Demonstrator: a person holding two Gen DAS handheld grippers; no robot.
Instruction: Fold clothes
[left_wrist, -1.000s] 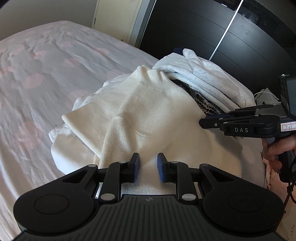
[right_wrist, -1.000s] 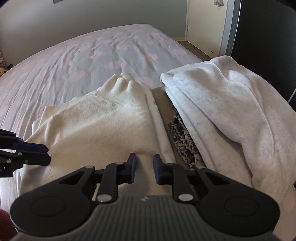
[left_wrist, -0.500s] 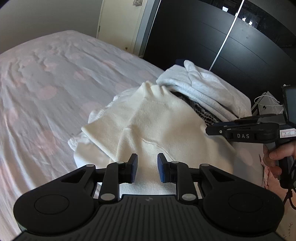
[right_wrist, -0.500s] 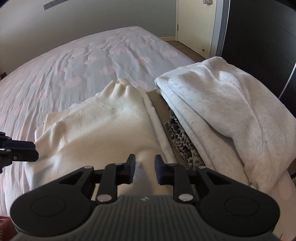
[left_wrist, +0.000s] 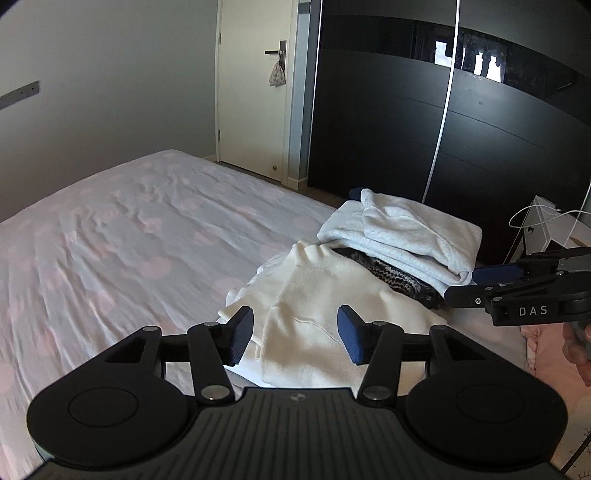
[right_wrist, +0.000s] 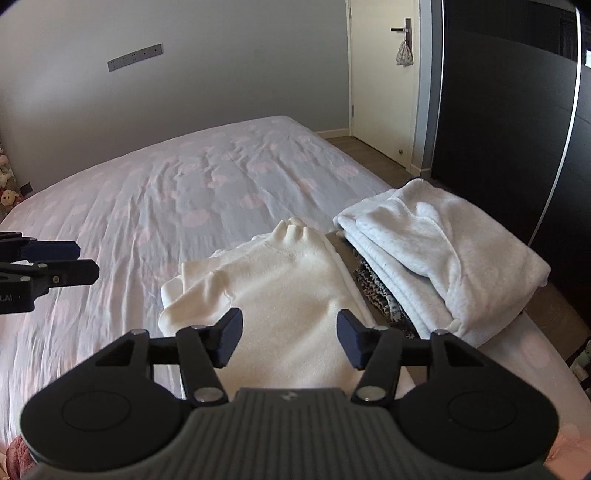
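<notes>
Our left gripper (left_wrist: 295, 334) and right gripper (right_wrist: 290, 338) hang wide open, empty. The cream sweater (right_wrist: 280, 288) lies folded near the bed's (right_wrist: 166, 192) right edge; soft, limp knit, best pinched at doubled edges.

The cream sweater (right_wrist: 291, 295) is a soft, fuzzy knit with a matt nap, and beside it the pale grey sweatshirt (right_wrist: 443, 251) shows a flecked fleece-like cloth over a coarse dark patterned knit (right_wrist: 373, 291). Under them the bed sheet (right_wrist: 184, 206) is thin, creased matt cotton-looking cloth with faint pink blotches. The left gripper (left_wrist: 295, 334) and right gripper (right_wrist: 290, 338) are matt black plastic with ribbed housings, small shiny metal pivots and blue rubbery-looking pads, while beyond the sweatshirt the wardrobe (left_wrist: 461, 129) is glossy black and mirrors the room.
</notes>
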